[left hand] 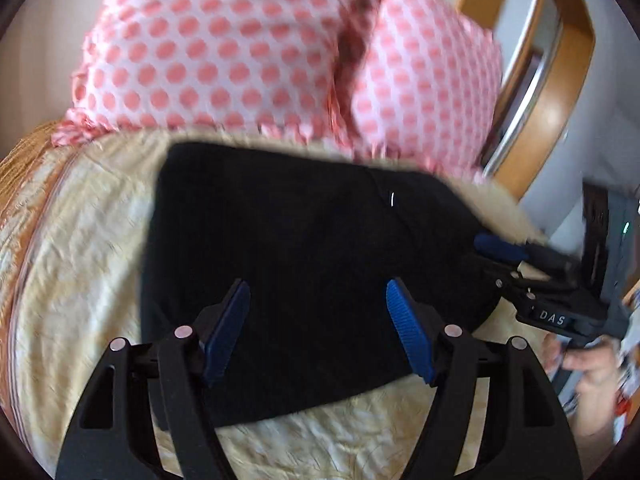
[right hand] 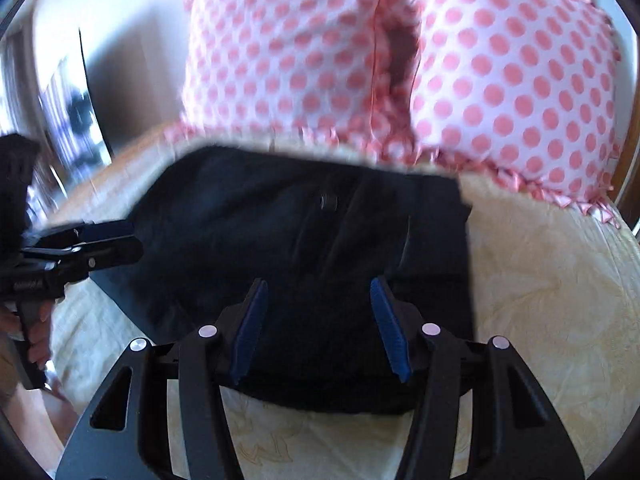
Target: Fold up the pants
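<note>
Left tool [left hand: 318, 330]: blue-padded fingers spread wide, nothing between them, poised over the near half of the pants; contact with the cloth cannot be judged from its own view. In the right wrist view it enters from the left edge, tips at the pants' left border.

Right tool [right hand: 318, 328]: fingers likewise parted and empty, hovering above the near edge of the pants. In the left wrist view it appears at the right, tips at the garment's right edge; whether they pinch cloth there cannot be told, though its own camera shows the fingers apart.

Pants [left hand: 304, 264]: black, lying on the bed as a compact, roughly rectangular bundle, apparently folded over at least once. Far edge lies close to the pillows, near edge toward both tools. Some small detail, a button or tag, shows on the upper layer; too blurred to name.

Bed cover [left hand: 80, 264]: cream, crinkled, with an orange-brown border strip at the left.

Pillows [right hand: 288, 52]: two, white with pink dots and ruffled edges, propped behind the pants.

Step in hand, as judged: late in the fold, both tools released over a bundle that already looks squared.

Next move, as judged: either one more fold, calling for each tool to close on a near corner and carry it evenly to the far edge, or a light pressing flat. Blur limits certainty.
</note>
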### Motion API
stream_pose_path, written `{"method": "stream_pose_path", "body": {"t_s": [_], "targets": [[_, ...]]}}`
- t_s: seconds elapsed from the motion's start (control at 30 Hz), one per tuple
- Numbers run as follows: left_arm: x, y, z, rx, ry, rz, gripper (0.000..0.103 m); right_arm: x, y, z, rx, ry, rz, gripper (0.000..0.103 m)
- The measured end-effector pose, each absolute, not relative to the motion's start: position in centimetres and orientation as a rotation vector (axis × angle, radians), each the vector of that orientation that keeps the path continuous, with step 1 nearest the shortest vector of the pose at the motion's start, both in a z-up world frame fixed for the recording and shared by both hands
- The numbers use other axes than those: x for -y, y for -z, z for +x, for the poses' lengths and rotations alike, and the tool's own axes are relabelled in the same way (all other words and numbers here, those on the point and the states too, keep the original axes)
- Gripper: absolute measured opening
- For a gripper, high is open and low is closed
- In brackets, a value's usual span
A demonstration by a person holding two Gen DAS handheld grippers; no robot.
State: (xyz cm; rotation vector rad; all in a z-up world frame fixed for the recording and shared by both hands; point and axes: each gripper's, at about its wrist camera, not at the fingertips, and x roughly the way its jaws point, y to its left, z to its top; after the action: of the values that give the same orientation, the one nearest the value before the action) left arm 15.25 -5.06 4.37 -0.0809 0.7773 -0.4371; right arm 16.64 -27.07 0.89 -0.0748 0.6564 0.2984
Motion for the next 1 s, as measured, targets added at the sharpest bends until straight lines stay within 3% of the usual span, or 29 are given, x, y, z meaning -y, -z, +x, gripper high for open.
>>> {"method": "stream_pose_path", "body": {"t_s": [0.17, 0.23, 0.37, 0.4, 0.43, 0.47, 0.5, 0.7, 1.0], "targets": [[6.5, -2.6, 15.9, -0.806, 0.374, 0.006, 0.072, 25.8, 0.6, 17.2, -0.733, -0.224, -0.135, 0.056], [6.7, -2.6, 16.3, -0.814, 0.369, 0.007, 0.078, 25.7, 0.9, 17.3, -0.728, -0.209, -0.141, 0.059], [6.4, -3.3, 14.6, -0.767, 0.327, -0.001, 0.080, 26.1, 0.5, 15.4, -0.669, -0.180, -0.049, 0.060], [6.1, -3.6, 13.7, -0.750, 0.327, -0.001, 0.087, 26.3, 0.2, 14.5, -0.640, -0.177, -0.019, 0.068], [5.8, -3.9, 12.4, -0.721, 0.310, 0.013, 0.092, 26.4, -0.2, 13.2, -0.604, -0.171, 0.015, 0.084], [5.5, -4.3, 11.2, -0.685, 0.283, 0.032, 0.101, 26.4, -0.3, 12.0, -0.573, -0.156, 0.040, 0.091], [5.2, -4.6, 9.8, -0.640, 0.248, 0.051, 0.101, 26.3, -0.4, 10.9, -0.550, -0.140, 0.057, 0.096], [3.2, -3.4, 4.7, -0.613, 0.106, 0.075, 0.101, 25.7, 2.2, 6.0, -0.568, -0.121, 0.146, 0.096], [1.5, -0.9, 4.1, -0.689, 0.077, -0.013, 0.101, 23.3, 3.2, 5.1, -0.581, -0.091, 0.102, 0.096]]}}
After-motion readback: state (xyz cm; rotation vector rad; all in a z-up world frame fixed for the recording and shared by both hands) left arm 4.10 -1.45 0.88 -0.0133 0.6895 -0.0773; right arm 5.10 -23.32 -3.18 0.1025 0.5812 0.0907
